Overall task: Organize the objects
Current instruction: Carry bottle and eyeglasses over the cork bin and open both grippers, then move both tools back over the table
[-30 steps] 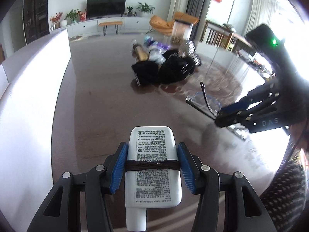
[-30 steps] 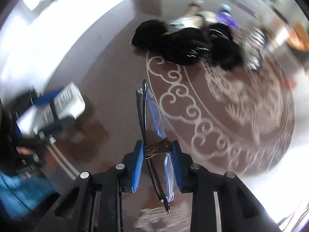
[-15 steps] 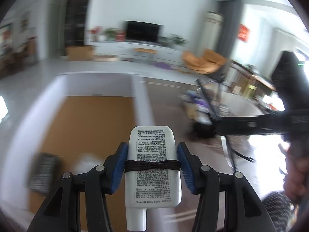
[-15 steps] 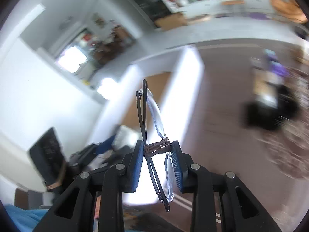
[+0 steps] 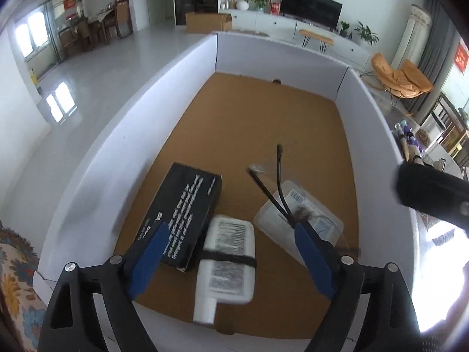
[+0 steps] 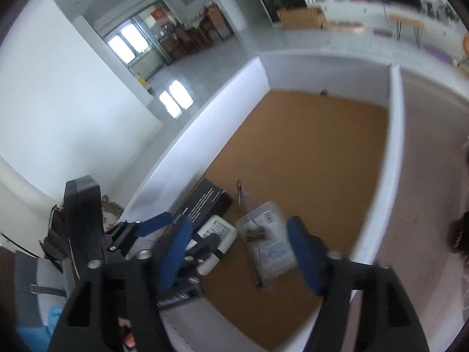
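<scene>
Both tongs (image 5: 231, 259) (image 6: 243, 249) now gape over the box (image 5: 140, 123) — tube (image 5: 225, 259), glasses (image 5: 275, 182) dropped.

Both grippers — left gripper (image 5: 231, 256), right gripper (image 6: 243, 252) — black linkage frames, silver screws, blue finger pads (image 5: 148, 253).

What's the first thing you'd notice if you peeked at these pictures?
A big white box with a brown floor. Near its front lie a white tube beside a black carton, and glasses resting on a clear packet. Both hand-held grippers hover open above them: left, right.
</scene>
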